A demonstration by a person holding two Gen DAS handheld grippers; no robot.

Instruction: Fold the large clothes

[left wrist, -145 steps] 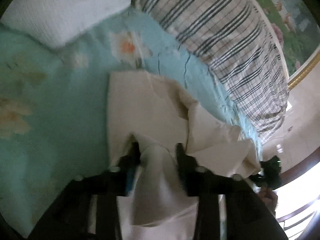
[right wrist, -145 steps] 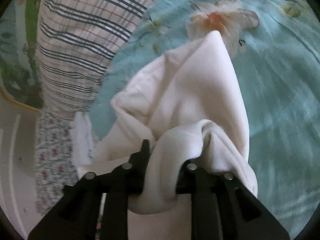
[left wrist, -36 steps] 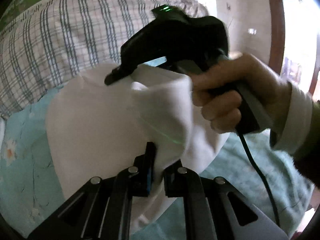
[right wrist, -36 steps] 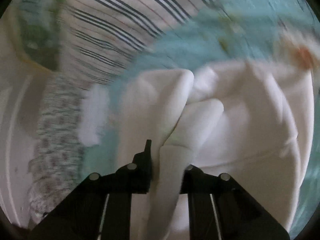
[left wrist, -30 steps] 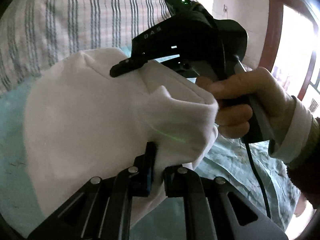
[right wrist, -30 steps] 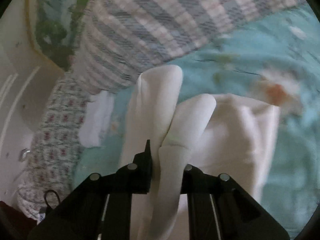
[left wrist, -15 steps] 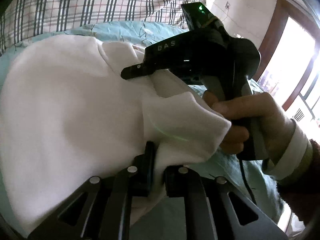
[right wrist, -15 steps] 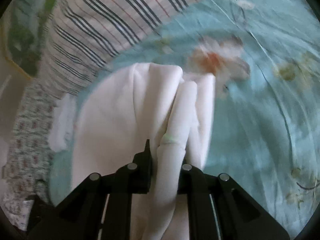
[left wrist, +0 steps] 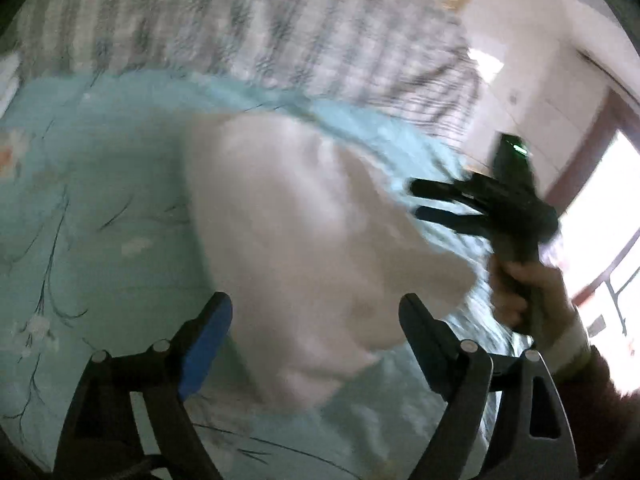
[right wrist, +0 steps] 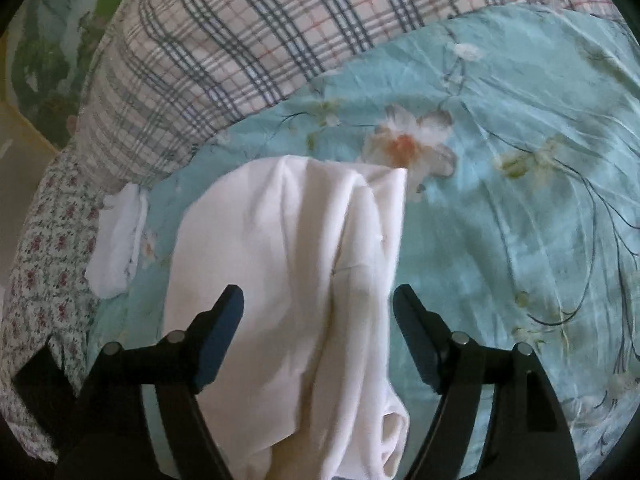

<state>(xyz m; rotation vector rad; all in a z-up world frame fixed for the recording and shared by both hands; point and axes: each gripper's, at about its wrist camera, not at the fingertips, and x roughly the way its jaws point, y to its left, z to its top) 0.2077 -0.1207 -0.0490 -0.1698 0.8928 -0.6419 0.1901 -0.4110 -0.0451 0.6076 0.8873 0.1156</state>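
Observation:
A white garment [left wrist: 320,240] lies folded in a loose bundle on the light blue floral bedsheet [left wrist: 88,208]. My left gripper [left wrist: 316,312] is open and empty just above the bundle's near edge. My right gripper [right wrist: 318,304] is open and empty over the same garment [right wrist: 288,264], which lies flat with soft creases. In the left wrist view the right gripper [left wrist: 420,200] shows at the right, held in a hand, its jaws apart beside the garment's far edge. The left wrist view is blurred.
A plaid pillow or quilt [right wrist: 240,40] lies along the back of the bed. A small white cloth [right wrist: 118,240] lies left of the garment. A floral-print fabric [right wrist: 40,264] hangs at the bed's left edge. A doorway [left wrist: 600,208] is at the right.
Both grippers were shut on the white garment half a second ago; both have now opened and let it go. The garment has dropped onto the bedsheet.

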